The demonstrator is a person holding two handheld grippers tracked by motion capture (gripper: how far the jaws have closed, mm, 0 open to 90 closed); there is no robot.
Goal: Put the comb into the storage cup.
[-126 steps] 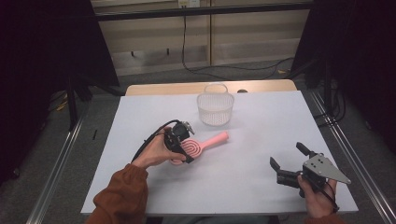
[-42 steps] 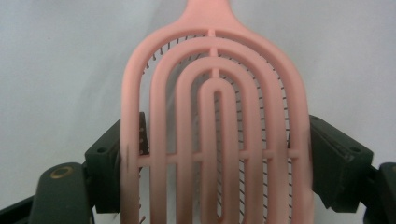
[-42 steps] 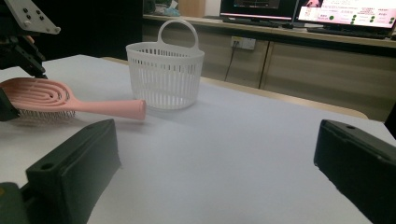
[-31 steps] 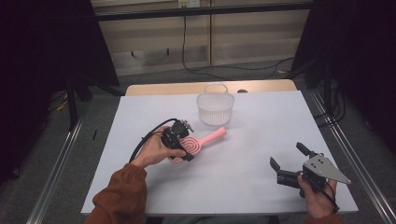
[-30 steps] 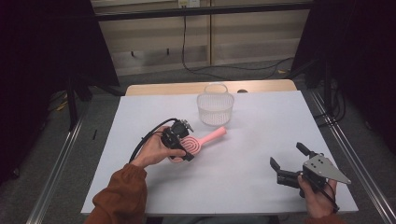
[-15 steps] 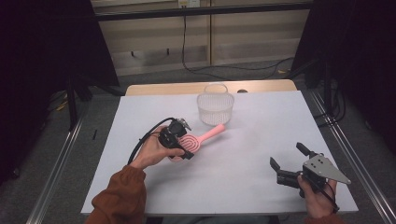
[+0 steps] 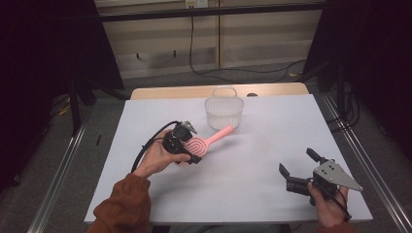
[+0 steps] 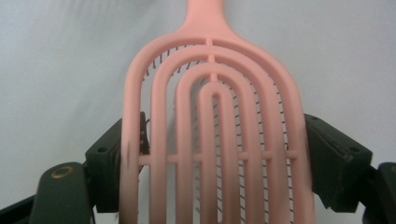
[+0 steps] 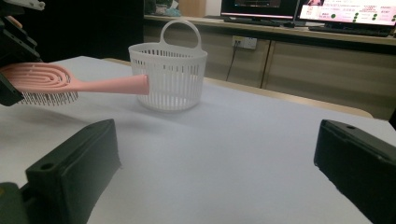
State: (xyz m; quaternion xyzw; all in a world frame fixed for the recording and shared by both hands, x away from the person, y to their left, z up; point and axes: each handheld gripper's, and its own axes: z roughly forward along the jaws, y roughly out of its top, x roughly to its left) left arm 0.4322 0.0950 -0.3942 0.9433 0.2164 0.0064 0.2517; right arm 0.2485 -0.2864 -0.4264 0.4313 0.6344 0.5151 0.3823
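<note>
A pink vented hairbrush (image 7: 204,143) is held off the table, its handle pointing toward a white slotted basket (image 7: 224,111) at the back centre. My left gripper (image 7: 183,143) is shut on the brush head; in the left gripper view both black jaws press the sides of the hairbrush (image 8: 212,140), bristles down. The right gripper view shows the hairbrush (image 9: 70,84) hovering above the table with its handle tip in front of the basket (image 9: 169,77). My right gripper (image 7: 299,169) rests open near the table's front right, nothing between its jaws.
The white table (image 7: 262,145) has open room in its middle and right. A wooden strip (image 7: 194,92) runs along its far edge. Metal rails (image 7: 63,170) flank both sides. A black cable (image 7: 145,150) trails from the left gripper.
The left gripper has lifted the hairbrush and carried it a little toward the basket. The right gripper has stayed still.
</note>
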